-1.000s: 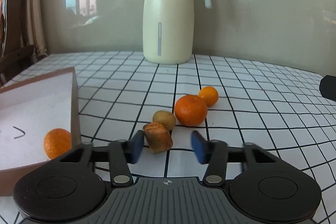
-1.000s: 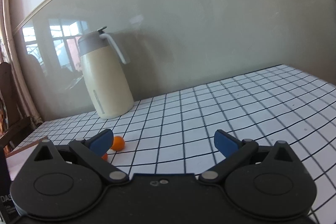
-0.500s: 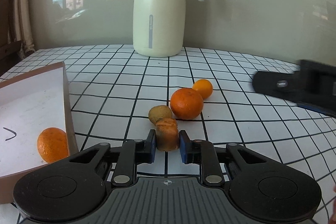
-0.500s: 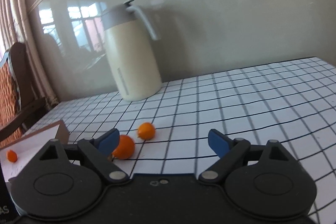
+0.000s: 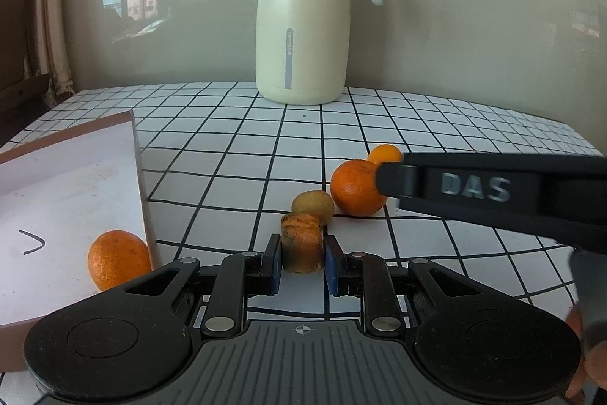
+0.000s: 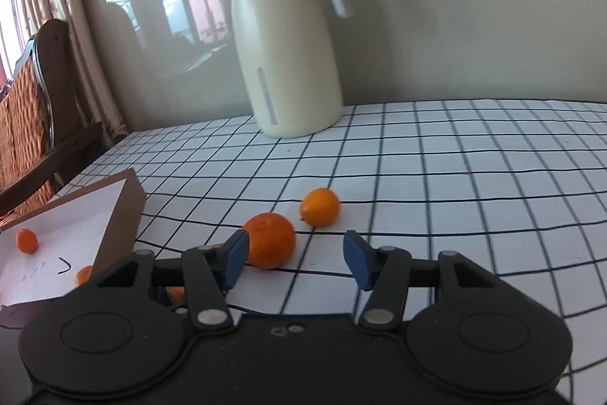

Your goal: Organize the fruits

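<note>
Checked table (image 5: 235, 154): four loose fruits (image 5: 357, 187).

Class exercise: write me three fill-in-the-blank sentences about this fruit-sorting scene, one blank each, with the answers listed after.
1. The left claw is shut on a squashed ____ fruit.
2. The cream jug has a ____ lid.
3. The tablecloth is white with a black ____ pattern.

Answers: orange; grey; grid

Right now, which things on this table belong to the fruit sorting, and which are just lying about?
Part of the job: squashed orange fruit in the left tongs; big orange; small orange; yellowish fruit; box holding oranges.

Just there: cream jug; wooden chair.
</note>
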### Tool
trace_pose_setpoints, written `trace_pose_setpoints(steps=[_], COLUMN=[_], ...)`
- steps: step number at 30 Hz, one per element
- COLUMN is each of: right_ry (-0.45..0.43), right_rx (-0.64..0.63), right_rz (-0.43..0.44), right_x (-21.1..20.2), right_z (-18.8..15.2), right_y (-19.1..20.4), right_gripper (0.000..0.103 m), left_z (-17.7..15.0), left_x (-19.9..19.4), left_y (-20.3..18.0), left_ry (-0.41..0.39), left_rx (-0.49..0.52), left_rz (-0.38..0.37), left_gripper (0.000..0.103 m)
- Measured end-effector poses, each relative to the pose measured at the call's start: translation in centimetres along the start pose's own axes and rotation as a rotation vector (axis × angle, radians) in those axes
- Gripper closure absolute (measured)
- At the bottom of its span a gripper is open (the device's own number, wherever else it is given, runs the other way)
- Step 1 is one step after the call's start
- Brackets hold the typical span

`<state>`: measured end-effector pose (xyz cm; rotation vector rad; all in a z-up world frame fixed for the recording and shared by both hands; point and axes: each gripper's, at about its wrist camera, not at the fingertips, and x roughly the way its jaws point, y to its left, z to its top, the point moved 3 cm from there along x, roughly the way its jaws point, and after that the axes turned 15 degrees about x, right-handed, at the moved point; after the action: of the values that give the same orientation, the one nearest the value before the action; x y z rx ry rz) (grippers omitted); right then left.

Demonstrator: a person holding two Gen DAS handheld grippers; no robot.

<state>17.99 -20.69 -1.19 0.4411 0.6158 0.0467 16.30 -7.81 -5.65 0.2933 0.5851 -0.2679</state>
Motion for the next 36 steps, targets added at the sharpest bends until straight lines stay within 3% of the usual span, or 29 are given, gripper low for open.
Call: trace_pose_setpoints(steps=[15,18,29,36], right_ry=[0.089,0.097,0.064,0.063], right_rx=[0.036,0.045,-0.056,-0.020], right_rz=[0.053,0.079,0.001,-0.012], right_x=[3.6,3.7,1.4,-0.4], right_z=[0.2,0.3,0.0,-0.3], right_y=[0.5,0.6,-0.2,-1.7], right_gripper=[0.061,0.072,0.073,0.072], left_z=[-0.1,-0.1,-0.2,-0.1], left_x=[0.0,0.0,-0.1,0.1], left_y=[0.0,0.0,0.0,0.3], left_ry=[0.002,0.001,0.000,0.000], left_rx=[0.017,0.018,0.018,-0.006], left_rz=[0.021,0.022,0.024,0.029], left_gripper=[0.080,0.080,0.080,0.080])
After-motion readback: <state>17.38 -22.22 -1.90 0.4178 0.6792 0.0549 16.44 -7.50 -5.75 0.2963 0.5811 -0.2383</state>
